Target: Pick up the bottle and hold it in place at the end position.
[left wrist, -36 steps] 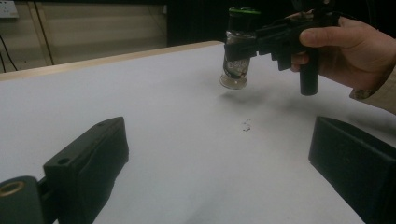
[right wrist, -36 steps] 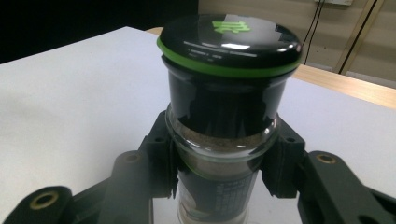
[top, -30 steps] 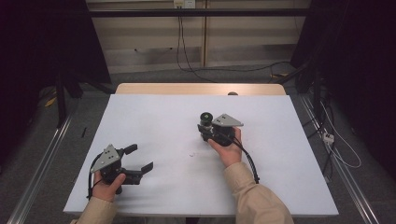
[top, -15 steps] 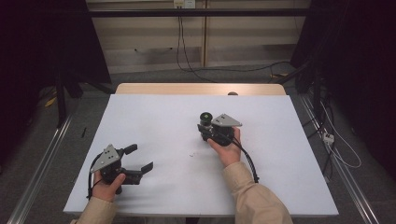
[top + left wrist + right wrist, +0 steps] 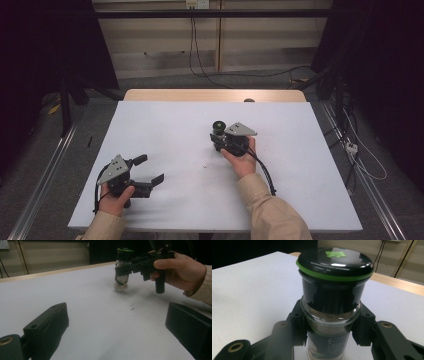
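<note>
A small glass spice jar (image 5: 218, 128) with a black lid and green rim stands upright on the white table (image 5: 165, 125), right of centre. My right gripper (image 5: 218, 138) is shut on the jar's glass body just under the lid; both pads (image 5: 300, 322) press its sides. The jar (image 5: 332, 305) holds brown powder, and its base (image 5: 120, 286) rests on the table or just above it; I cannot tell which. My left gripper (image 5: 149, 169) rests open near the front left corner, jaws pointing right toward the jar, nothing between its fingers (image 5: 47, 325).
A small dark speck (image 5: 205, 166) lies on the table between the grippers. A wooden edge (image 5: 215, 95) borders the table's far side. Cables (image 5: 200, 70) run along the floor and wall behind. Metal rails (image 5: 40, 185) flank the table on both sides.
</note>
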Demonstrator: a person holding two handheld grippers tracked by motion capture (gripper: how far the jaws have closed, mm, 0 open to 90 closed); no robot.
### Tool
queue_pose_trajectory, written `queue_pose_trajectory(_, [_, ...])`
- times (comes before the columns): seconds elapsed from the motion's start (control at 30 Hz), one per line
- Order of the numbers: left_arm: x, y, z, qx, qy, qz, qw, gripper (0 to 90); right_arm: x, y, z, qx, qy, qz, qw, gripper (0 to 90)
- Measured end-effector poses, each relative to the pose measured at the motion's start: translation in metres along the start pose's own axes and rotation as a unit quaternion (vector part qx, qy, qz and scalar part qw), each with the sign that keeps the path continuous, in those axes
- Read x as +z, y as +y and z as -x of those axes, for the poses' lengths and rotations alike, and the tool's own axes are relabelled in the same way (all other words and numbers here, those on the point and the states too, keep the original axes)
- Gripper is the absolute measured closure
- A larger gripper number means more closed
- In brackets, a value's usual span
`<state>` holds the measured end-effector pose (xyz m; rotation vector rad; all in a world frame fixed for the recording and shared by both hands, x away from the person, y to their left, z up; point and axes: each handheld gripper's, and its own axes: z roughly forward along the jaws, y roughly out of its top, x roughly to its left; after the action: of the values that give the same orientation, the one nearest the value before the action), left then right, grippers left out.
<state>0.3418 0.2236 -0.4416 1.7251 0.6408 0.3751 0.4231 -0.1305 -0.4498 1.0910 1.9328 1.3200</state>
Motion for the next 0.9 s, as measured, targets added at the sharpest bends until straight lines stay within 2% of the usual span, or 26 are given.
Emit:
queue_pose_trajectory(0.47, [0.0005, -0.0004, 0.0003, -0.003, -0.002, -0.001, 1.0000, 4.5, 0.0040, -0.0030, 0.0023, 0.003, -0.004, 0.002, 1.0000, 53.4])
queue_pose_trajectory(0.9, [0.0005, -0.0008, 0.0001, -0.004, -0.002, -0.002, 1.0000, 4.5, 0.0082, -0.0057, 0.0025, -0.006, -0.008, 0.002, 0.9999, 53.4])
